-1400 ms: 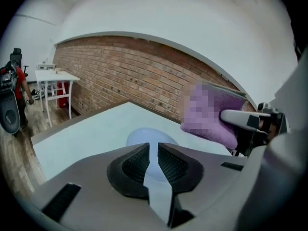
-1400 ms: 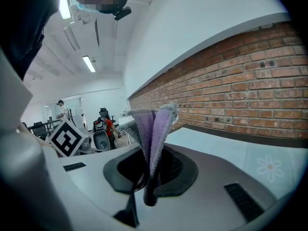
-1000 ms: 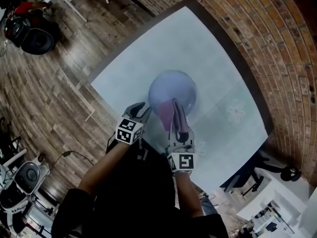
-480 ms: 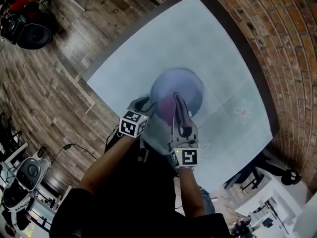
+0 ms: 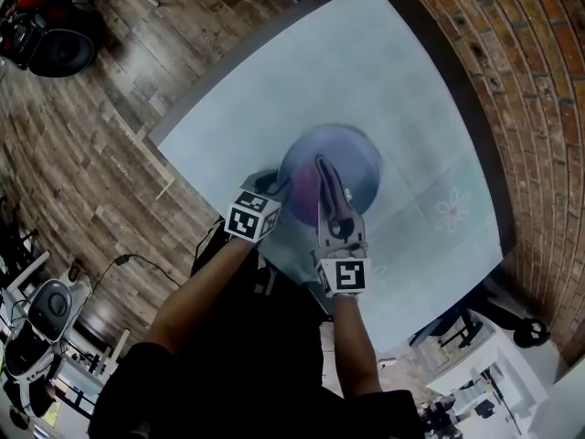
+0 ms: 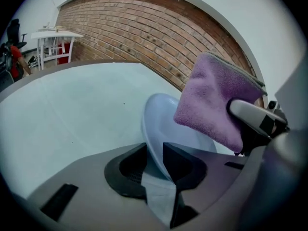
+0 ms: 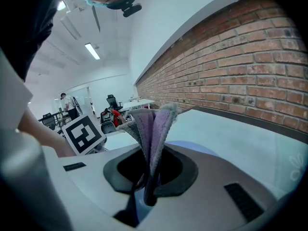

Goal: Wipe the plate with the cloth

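Plate (image 6: pixel 161 121) tilted, rim gripped by left tool (image 6: pixel 154 161), jaws just closing; right tool (image 7: pixel 150 176) clenched on purple cloth (image 7: pixel 155 126).

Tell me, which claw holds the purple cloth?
The right claw: the purple cloth is pinched between its jaws. The left claw, whose jaws have just been closing, clamps the plate by its rim.

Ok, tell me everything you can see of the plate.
The plate is round, shallow and pale blue, smooth and glossy. It is tilted steeply over the pale table, its near rim between the jaws of the left gripper, which have just been closing on it. The purple cloth in the right gripper hangs before its hollow face; whether they touch is unclear.
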Demonstrator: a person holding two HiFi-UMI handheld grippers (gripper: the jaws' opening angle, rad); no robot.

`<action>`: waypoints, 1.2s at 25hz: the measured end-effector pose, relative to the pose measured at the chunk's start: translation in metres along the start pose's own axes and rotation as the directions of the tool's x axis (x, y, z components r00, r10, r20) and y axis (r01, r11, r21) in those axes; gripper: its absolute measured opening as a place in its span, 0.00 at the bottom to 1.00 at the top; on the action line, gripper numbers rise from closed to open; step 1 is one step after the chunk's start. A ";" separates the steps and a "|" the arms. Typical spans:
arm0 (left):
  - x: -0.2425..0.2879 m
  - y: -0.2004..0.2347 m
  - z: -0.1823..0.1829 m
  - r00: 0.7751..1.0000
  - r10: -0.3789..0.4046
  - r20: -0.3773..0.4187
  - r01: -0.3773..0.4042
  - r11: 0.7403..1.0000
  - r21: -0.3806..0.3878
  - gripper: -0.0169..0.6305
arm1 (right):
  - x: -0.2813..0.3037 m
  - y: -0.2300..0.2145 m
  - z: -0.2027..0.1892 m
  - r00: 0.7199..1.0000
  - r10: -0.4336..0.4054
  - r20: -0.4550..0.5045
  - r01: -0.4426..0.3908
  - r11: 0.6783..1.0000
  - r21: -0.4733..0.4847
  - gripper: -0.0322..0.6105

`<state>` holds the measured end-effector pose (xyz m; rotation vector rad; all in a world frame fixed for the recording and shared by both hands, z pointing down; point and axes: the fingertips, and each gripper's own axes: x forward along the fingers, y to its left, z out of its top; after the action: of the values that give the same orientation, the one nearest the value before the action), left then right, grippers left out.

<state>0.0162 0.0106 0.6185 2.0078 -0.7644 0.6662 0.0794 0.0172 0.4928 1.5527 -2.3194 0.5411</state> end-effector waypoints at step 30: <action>-0.004 0.013 0.003 0.997 -0.044 -0.070 0.045 0.999 0.000 0.13 | 0.071 0.029 -0.068 0.931 0.156 -0.328 -0.244 0.938 -0.245 0.14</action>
<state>0.0050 0.0037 0.6212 1.9867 -0.6761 0.7074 0.0283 0.0009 0.5798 1.0269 -2.2115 0.4360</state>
